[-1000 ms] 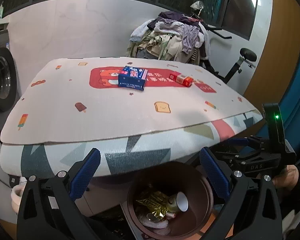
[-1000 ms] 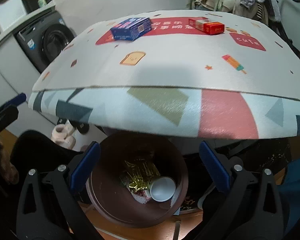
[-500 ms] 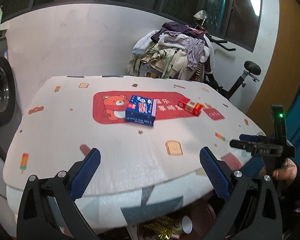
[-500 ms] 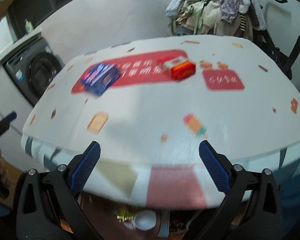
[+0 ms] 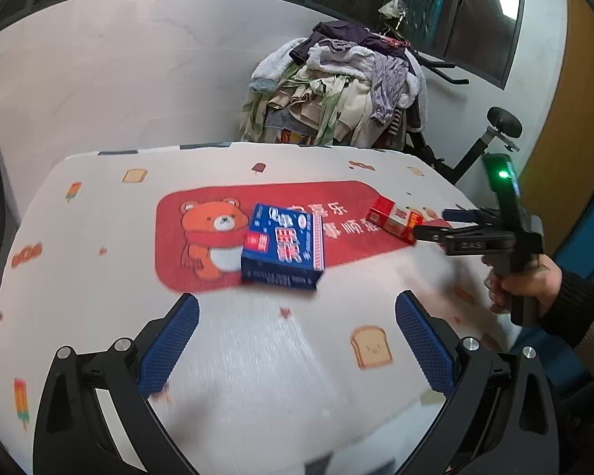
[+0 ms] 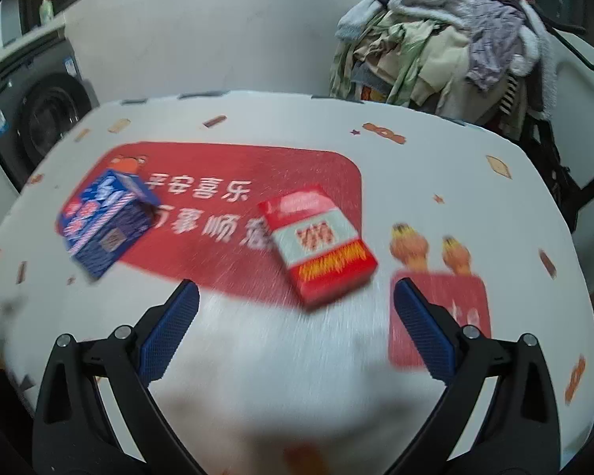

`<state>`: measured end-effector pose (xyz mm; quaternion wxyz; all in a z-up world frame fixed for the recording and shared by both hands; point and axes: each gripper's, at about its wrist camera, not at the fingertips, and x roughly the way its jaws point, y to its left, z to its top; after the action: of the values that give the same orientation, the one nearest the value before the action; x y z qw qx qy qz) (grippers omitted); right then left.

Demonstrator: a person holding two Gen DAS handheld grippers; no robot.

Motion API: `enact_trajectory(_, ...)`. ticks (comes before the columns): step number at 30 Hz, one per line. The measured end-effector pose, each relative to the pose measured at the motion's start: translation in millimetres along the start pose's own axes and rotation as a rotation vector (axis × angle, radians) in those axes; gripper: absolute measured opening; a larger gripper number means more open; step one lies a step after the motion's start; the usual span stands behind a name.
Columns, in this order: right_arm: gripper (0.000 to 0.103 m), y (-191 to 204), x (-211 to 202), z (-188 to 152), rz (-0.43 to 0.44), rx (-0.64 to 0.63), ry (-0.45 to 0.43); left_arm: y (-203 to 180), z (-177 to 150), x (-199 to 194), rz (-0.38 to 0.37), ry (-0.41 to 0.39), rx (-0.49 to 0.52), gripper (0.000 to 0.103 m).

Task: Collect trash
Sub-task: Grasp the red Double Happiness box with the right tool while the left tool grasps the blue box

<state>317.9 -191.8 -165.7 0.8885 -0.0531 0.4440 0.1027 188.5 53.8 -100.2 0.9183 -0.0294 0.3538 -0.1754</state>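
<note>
Right wrist: right gripper (image 6: 295, 316) wide, empty.

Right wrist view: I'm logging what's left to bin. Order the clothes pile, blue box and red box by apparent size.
1. Clothes pile, despite being farthest.
2 and 3. Blue box and red box look alike; blur prevents ranking them.

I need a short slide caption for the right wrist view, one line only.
Open right gripper over the patterned table, aimed at a red box; a blue box lies to its left.
</note>
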Motion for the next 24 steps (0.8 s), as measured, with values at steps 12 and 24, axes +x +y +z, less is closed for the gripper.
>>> enact_trajectory(12,0.069,-8.9,64.6,21.6,-0.008,-0.012,0.055,8.9,26.5,65.5,-0.042,0.068,0.032,0.097)
enact_trajectory(24,0.061,2.8,50.8,16.7,0.019,-0.061,-0.025,5.0,42.2,122.7,0.003,0.157,0.084,0.097)
